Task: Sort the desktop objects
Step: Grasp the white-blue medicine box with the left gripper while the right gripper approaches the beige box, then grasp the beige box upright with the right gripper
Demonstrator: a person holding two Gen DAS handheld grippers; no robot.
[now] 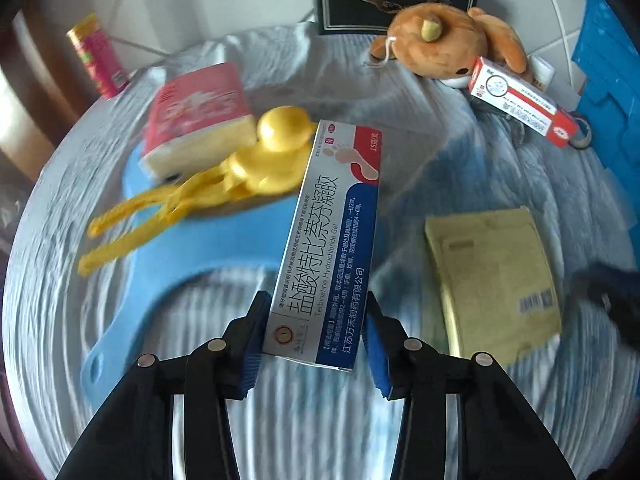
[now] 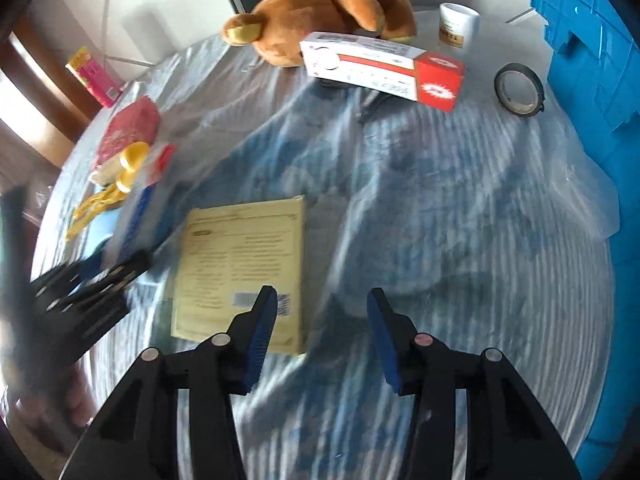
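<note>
My left gripper [image 1: 316, 336] pinches the blue-and-white cardboard gel box [image 1: 332, 240] upright above the cloth, while my right gripper [image 2: 322, 334] hovers spread.

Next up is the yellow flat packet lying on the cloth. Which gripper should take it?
Right. The right gripper is open and empty, hovering just beside the yellow packet. The left gripper already has the blue-and-white gel box between its pads, so it is occupied.
</note>
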